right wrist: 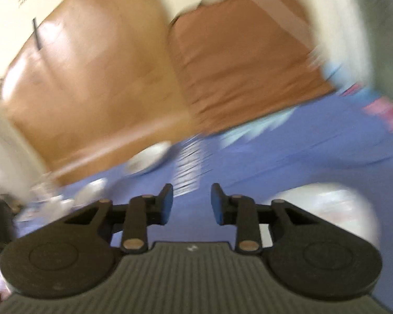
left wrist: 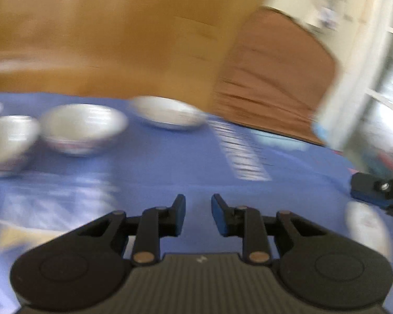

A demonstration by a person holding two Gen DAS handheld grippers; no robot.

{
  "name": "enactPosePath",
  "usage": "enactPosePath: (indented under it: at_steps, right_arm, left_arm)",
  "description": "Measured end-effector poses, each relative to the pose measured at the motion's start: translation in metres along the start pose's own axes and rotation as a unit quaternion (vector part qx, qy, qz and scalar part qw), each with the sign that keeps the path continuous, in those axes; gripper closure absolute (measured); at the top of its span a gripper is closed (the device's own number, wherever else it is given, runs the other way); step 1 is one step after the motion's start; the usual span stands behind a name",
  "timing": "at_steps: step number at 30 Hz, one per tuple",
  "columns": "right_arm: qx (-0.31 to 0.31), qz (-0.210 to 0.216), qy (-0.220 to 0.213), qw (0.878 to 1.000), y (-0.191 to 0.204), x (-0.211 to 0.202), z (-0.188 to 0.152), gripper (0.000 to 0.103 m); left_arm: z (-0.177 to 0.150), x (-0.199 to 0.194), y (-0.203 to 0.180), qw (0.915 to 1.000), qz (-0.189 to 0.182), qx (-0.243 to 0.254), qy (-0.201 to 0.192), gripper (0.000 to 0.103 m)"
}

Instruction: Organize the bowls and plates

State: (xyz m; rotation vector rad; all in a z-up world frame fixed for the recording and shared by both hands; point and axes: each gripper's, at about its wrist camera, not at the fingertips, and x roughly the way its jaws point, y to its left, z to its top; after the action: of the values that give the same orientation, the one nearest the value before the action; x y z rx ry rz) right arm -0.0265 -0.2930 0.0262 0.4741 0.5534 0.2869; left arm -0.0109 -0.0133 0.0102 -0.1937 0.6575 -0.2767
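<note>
A: How are the two grippers seen to stand?

B: The left gripper (left wrist: pixel 197 216) is held spread above the blue tabletop (left wrist: pixel 170 167), with bare cloth showing in the gap and nothing pinched. The right gripper (right wrist: pixel 191 204) is likewise spread and empty. Both views are heavily blurred.

A: Where are the bowls and plates found?

B: In the left wrist view, a white bowl (left wrist: pixel 82 128) is seen at the left of the tabletop, with a second bowl (left wrist: pixel 9 144) just beside it at the frame's left edge; whether the two touch cannot be told. A shallow plate (left wrist: pixel 169 113) is placed farther back, close to the tabletop's far edge. A white dish (left wrist: pixel 366 227) is partly shown at the right, just below the other gripper's dark tip (left wrist: pixel 374 189). In the right wrist view, a large white dish (right wrist: pixel 332 206) lies just right of the fingers, partly hidden behind the gripper body, and a small plate (right wrist: pixel 148 158) is seen near the far edge.

A: What room is left open?

B: A broad stretch of blue cloth is left between the left gripper and the bowls, and straight ahead of the right gripper. Beyond the far edge, a wooden panel (left wrist: pixel 104 34) and a brown cloth (left wrist: pixel 275 73) are seen.
</note>
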Motion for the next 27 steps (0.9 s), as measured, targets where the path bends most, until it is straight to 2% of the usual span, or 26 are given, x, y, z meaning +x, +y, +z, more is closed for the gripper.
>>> enactPosePath:
  at_steps: [3, 5, 9, 11, 14, 16, 17, 18, 20, 24, 27]
  right_arm:
    - [0.060, 0.016, 0.037, 0.997, 0.011, 0.064, 0.016, 0.068]
    - [0.121, 0.026, 0.049, 0.991, 0.009, 0.107, 0.028, 0.066]
    - [0.216, 0.019, 0.074, 0.973, 0.003, 0.181, 0.050, 0.062]
    - [0.218, -0.005, 0.080, 0.973, 0.005, 0.205, 0.057, 0.062]
    - [0.198, -0.026, 0.090, 0.976, 0.010, 0.235, 0.064, 0.063]
    - [0.162, -0.036, 0.092, 0.982, 0.017, 0.244, 0.066, 0.069]
    - [0.140, -0.050, 0.100, 0.984, 0.022, 0.247, 0.068, 0.087]
    - [0.127, -0.064, 0.109, 0.984, 0.025, 0.251, 0.069, 0.094]
    - [0.121, -0.065, 0.114, 0.984, 0.026, 0.244, 0.066, 0.093]
    - [0.117, -0.053, 0.144, 0.981, 0.021, 0.205, 0.052, 0.093]
    - [0.114, -0.029, 0.172, 0.978, 0.017, 0.166, 0.033, 0.093]
  left_arm:
    - [-0.002, -0.008, 0.043, 0.9984, 0.031, -0.042, -0.022, 0.081]
    - [-0.003, -0.012, 0.058, 0.9960, 0.012, -0.082, -0.034, 0.083]
    - [-0.003, -0.017, 0.050, 0.9958, -0.001, -0.062, -0.067, 0.083]
    - [-0.003, -0.018, 0.048, 0.9956, -0.005, -0.058, -0.074, 0.083]
    - [-0.002, -0.017, 0.055, 0.9937, -0.016, -0.081, -0.076, 0.083]
    - [0.001, -0.011, 0.061, 0.9917, -0.028, -0.102, -0.073, 0.083]
    - [0.001, -0.012, 0.064, 0.9908, -0.032, -0.109, -0.073, 0.083]
    - [0.001, -0.012, 0.066, 0.9901, -0.034, -0.114, -0.074, 0.083]
    - [0.002, -0.009, 0.073, 0.9893, -0.036, -0.120, -0.074, 0.083]
    - [0.001, -0.009, 0.076, 0.9878, -0.039, -0.133, -0.072, 0.083]
    - [0.002, -0.007, 0.080, 0.9866, -0.055, -0.141, -0.061, 0.075]
